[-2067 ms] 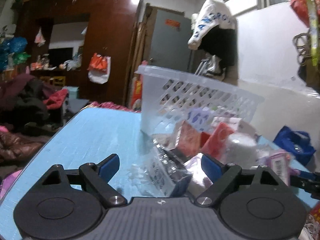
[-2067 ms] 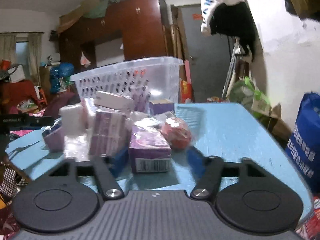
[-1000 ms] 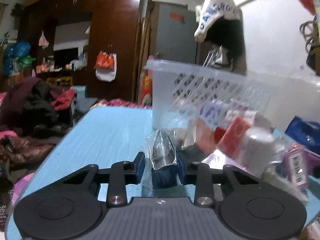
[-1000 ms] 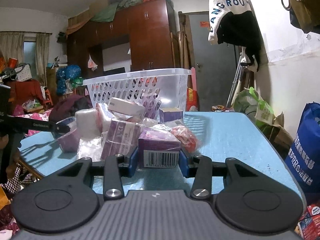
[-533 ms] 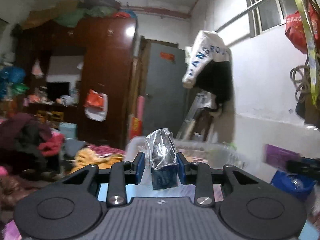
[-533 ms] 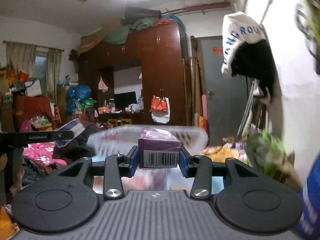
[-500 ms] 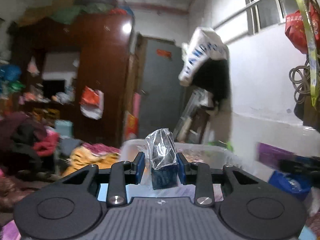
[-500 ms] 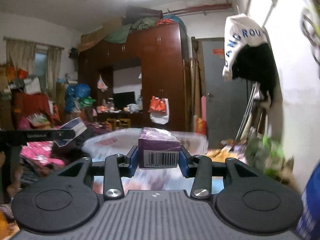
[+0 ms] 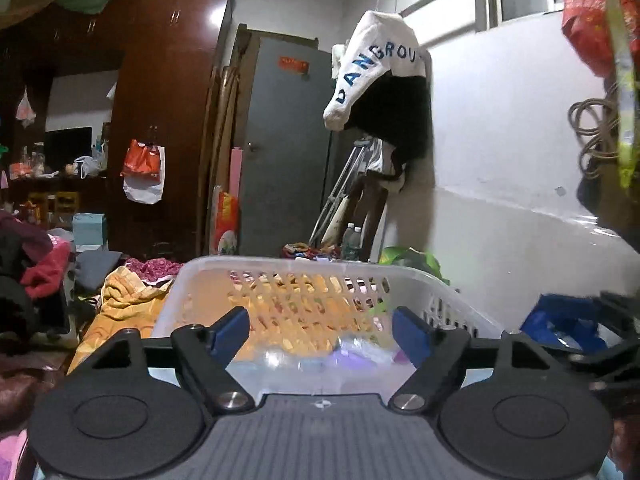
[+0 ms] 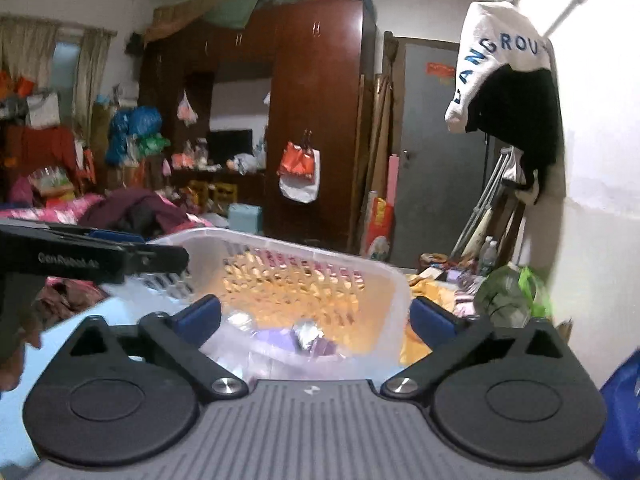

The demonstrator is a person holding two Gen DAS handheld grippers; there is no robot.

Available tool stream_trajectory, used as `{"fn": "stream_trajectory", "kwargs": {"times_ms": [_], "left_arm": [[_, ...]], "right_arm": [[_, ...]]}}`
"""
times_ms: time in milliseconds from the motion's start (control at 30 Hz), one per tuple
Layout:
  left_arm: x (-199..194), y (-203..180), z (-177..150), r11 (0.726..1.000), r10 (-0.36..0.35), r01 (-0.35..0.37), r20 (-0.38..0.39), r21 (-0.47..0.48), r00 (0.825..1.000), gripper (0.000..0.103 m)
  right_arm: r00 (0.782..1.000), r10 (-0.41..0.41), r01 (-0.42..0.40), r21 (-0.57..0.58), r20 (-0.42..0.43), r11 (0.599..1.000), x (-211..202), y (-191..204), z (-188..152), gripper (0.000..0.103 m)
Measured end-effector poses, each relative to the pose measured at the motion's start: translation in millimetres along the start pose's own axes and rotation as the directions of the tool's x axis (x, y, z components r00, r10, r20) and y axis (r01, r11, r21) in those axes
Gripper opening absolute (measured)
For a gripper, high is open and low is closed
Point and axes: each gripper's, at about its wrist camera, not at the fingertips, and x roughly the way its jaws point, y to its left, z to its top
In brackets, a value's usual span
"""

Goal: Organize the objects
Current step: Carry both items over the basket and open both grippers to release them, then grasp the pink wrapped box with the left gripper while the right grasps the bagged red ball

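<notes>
Both claws were opening, nothing between their pads. The white basket (image 9: 404, 280) sat at twelve o'clock of the left claw (image 9: 320, 332) and right claw (image 10: 316, 316), blurred packets (image 10: 308, 338) lying inside it.

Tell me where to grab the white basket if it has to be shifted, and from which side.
Grip the white basket at its rolled top rim, probably on the near corner facing the right gripper, coming from above. The rim is a firm, narrow lip; the slotted walls below are wide and flare outward, giving the pads less to pinch.
</notes>
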Motion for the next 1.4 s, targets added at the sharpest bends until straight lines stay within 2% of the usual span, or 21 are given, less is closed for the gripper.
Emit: {"fn": "stream_trajectory", "kwargs": {"times_ms": [100,233,367,433,467,500,600,733,833,1067,1167,1200,1233,1300,1400], "left_arm": [[-32,0,-27,1.0,-0.011,0.011,0.023,0.024,1.0,0.082],[-79,6,-72,1.0,-0.003,0.004,0.07,-0.017,0.998,0.084],[-90,10,-105,0.998,0.009,-0.008,0.017,-0.055,1.0,0.087],[-85,6,-117,0.999,0.017,-0.018,-0.034,-0.047,0.999,0.087],[-80,3,-120,0.999,0.014,-0.016,-0.047,-0.038,0.999,0.087],[-77,2,-121,0.999,0.01,-0.012,-0.049,-0.037,0.999,0.087],[-70,0,-124,0.999,-0.009,0.007,-0.064,-0.032,0.998,0.087],[-71,-4,-133,1.0,-0.003,0.001,-0.073,-0.016,0.997,0.087],[-72,-5,-138,1.0,-0.011,0.009,-0.078,-0.02,0.997,0.087],[-67,-19,-145,1.0,0.005,-0.002,-0.097,0.024,0.995,0.087],[-61,-25,-147,0.998,0.04,-0.035,-0.106,0.048,0.994,0.087],[-60,-24,-148,0.998,0.044,-0.039,-0.108,0.045,0.993,0.084],[-60,-22,-149,0.999,0.032,-0.029,-0.112,0.03,0.993,0.074],[-60,-18,-150,1.0,0.015,-0.015,-0.122,0.003,0.992,0.06],[-59,-22,-151,0.999,0.037,-0.035,-0.116,0.022,0.993,0.057]], "right_arm": [[1.0,-0.009,0.009,-0.015,-0.023,1.0,-29,-5,-28,0.103],[0.998,-0.043,0.045,0.033,-0.046,0.998,-53,-14,-75,0.103],[0.998,-0.049,0.052,0.115,-0.025,0.992,-58,-21,-94,0.103],[0.998,-0.051,0.054,0.089,-0.029,0.995,-52,-18,-92,0.103],[0.997,-0.059,0.062,0.064,-0.044,0.996,-46,-16,-92,0.1],[0.996,-0.061,0.064,0.052,-0.06,0.997,-41,-17,-91,0.09],[0.994,-0.026,0.034,0.078,-0.104,0.996,-33,-18,-96,0.069],[0.989,-0.048,0.057,0.063,-0.139,0.996,-26,-15,-103,0.063],[0.987,-0.065,0.075,0.066,-0.146,0.995,-25,-15,-107,0.039],[0.994,-0.062,0.071,0.098,-0.092,0.993,-52,-17,-111,0.038],[0.996,-0.055,0.063,0.115,-0.07,0.991,-64,-15,-111,0.038],[0.996,-0.054,0.061,0.118,-0.065,0.991,-67,-15,-110,0.038],[0.997,-0.052,0.059,0.119,-0.063,0.991,-68,-14,-109,0.038],[0.997,-0.047,0.054,0.123,-0.059,0.991,-69,-14,-110,0.038],[0.997,-0.033,0.042,0.137,-0.065,0.99,-66,-16,-113,0.038]]}}
